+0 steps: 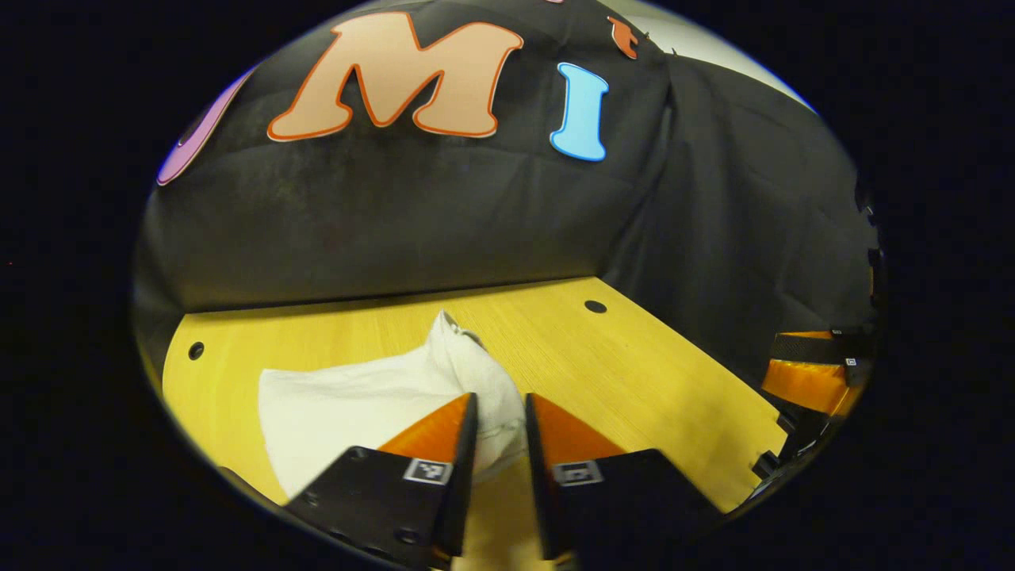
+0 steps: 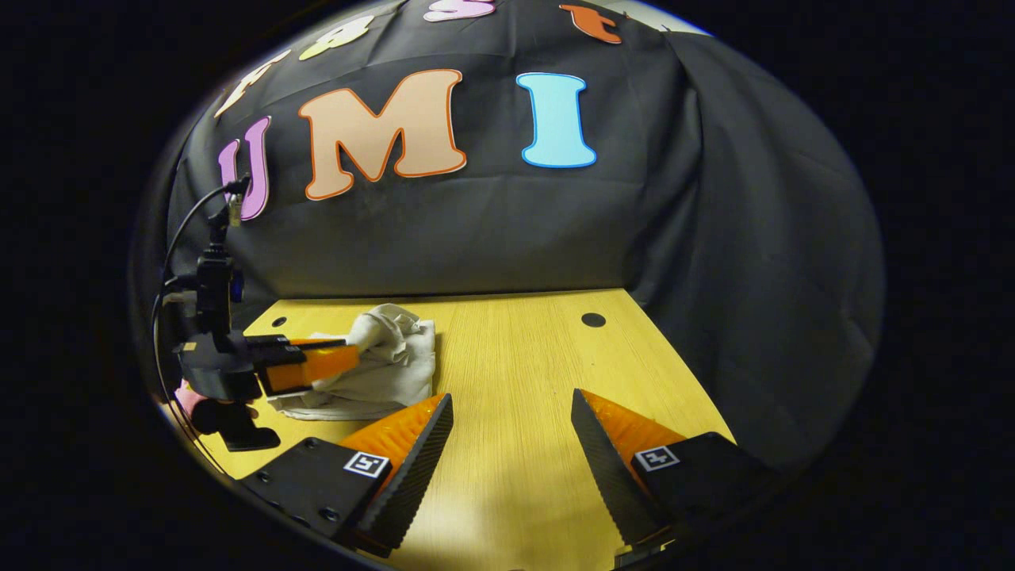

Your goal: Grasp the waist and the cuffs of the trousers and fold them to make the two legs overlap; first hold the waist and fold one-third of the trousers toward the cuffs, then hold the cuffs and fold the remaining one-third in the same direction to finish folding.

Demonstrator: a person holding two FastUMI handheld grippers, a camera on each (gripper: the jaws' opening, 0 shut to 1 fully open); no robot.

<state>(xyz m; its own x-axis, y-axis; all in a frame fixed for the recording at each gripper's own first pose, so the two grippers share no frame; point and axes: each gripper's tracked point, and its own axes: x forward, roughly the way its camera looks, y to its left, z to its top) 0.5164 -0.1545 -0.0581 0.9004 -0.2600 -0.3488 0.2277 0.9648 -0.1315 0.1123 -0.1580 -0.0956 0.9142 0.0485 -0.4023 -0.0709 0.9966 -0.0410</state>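
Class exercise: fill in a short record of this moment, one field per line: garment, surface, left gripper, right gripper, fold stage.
garment: white trousers, bunched into a small bundle
surface: wooden table, with round holes
left gripper: fingers nearly closed on a raised part of the trousers
right gripper: fingers apart over bare table, holding nothing, beside the trousers
fold stage: cannot tell; waist and cuffs not distinguishable

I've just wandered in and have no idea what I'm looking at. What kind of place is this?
Probably a small recording booth for practising household chores, not a home. A bare wooden table is walled in by black cloth, white trousers lie bunched on it, and the handheld left gripper trails cables.
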